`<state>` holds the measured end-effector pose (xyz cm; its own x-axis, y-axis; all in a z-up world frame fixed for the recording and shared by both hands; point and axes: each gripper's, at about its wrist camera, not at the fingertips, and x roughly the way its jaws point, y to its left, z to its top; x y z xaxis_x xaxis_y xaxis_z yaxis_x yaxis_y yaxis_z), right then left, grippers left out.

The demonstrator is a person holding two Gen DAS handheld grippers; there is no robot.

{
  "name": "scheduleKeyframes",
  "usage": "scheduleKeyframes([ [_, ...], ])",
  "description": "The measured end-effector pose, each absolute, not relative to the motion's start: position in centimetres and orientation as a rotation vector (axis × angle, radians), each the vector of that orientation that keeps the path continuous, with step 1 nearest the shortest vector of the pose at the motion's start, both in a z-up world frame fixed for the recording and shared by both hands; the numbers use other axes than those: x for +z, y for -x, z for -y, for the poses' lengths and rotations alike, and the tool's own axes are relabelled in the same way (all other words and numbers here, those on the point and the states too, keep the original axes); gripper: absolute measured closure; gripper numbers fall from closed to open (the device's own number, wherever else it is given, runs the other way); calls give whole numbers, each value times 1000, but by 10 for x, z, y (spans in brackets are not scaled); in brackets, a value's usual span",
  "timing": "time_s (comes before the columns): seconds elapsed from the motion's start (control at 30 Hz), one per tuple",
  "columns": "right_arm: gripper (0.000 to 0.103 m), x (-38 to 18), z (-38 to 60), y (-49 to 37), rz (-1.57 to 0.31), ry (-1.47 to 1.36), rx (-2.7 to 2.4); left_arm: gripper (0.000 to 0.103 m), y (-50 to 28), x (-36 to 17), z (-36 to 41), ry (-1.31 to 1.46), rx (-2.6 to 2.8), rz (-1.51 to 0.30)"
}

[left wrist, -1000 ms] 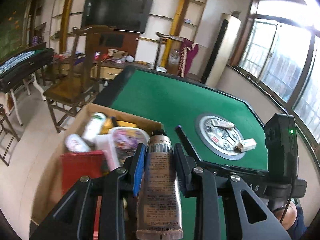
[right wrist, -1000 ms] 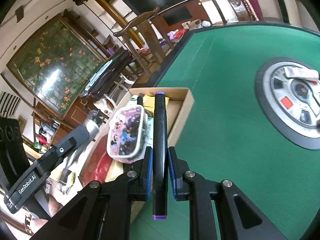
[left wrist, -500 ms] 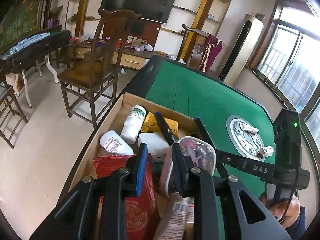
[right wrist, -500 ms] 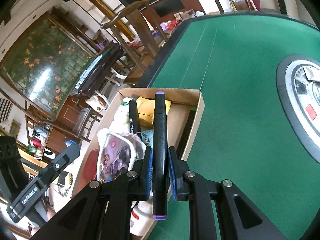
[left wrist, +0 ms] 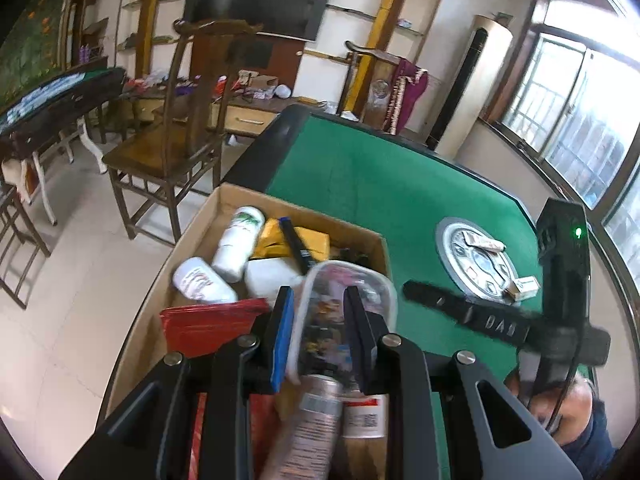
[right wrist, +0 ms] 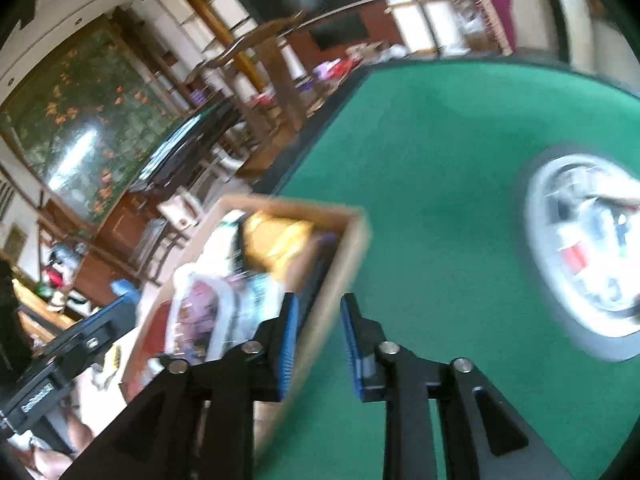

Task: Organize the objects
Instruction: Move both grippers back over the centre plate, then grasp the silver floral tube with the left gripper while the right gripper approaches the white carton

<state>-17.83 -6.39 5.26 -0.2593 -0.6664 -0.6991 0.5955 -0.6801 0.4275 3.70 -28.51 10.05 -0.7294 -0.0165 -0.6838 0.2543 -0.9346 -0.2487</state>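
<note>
Green felt table (left wrist: 380,184): your right gripper (right wrist: 318,316), jaws just parted and seemingly empty through blur, straddles the cardboard box (right wrist: 352,240) wall and may snag it; your left gripper (left wrist: 316,312) hangs slightly open above the box, holding nothing.

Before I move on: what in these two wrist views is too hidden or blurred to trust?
- Right wrist view: motion blur smears the cardboard box; contents unreadable.
- Left wrist view: grey tube and white bottle are cut off by the left gripper.
- Tube's label: blurred.
</note>
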Motion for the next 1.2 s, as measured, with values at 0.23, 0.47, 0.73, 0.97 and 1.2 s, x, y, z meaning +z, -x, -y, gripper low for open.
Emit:
scheduleKeyframes([
  [0.23, 72, 51, -61, 274, 15, -1259, -2378, 77, -25, 117, 227, -1118, -2837, -369],
  [0.47, 72, 23, -133, 326, -103, -1431, -2477, 76, 10, 113, 168, -1210, -2899, -258],
  [0.73, 37, 20, -175, 263, 216, -1483, -2155, 75, 56, 105, 122, -1320, -2942, -221],
  [0.97, 28, 51, -222, 224, 425, -1241, -2183, 66, 141, 94, 66, -1508, -3003, -104],
  [1.2, 26, 44, -259, 241, 620, -1235, -2173, 64, 236, 51, -9, -1589, -3030, 478],
])
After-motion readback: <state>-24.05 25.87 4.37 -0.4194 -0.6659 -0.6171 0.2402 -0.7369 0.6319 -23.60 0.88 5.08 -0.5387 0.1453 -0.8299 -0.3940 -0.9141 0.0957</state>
